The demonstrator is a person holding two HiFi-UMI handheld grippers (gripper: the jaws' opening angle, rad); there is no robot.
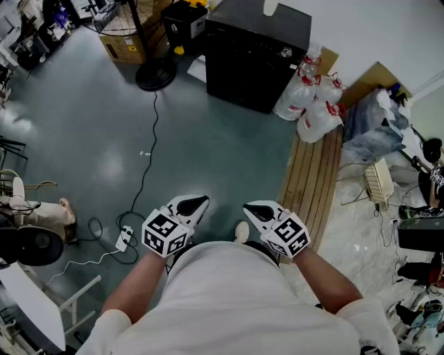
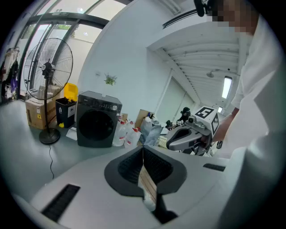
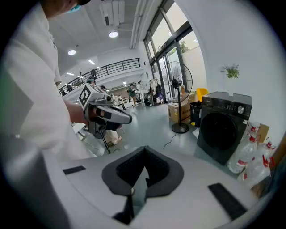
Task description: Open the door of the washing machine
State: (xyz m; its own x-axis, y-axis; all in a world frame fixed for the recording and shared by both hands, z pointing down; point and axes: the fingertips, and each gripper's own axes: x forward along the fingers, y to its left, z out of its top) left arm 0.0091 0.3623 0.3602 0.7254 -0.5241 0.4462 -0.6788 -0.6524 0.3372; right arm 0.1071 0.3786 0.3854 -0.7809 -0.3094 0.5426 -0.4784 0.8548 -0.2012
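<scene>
We stand well apart from washing machine (image 1: 253,52), door (image 3: 219,129) shut. Left gripper (image 1: 196,204), right gripper (image 1: 254,211) jaws clenched, empty. Next, likely: we approach, spread jaws at door.

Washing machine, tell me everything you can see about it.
The washing machine is a dark, boxy front-loader standing upright on the grey floor by the white wall. Its round dark door is shut; a control strip with a silver knob runs above it. A white item sits on top. White plastic jugs crowd one side; contact is unclear.
</scene>
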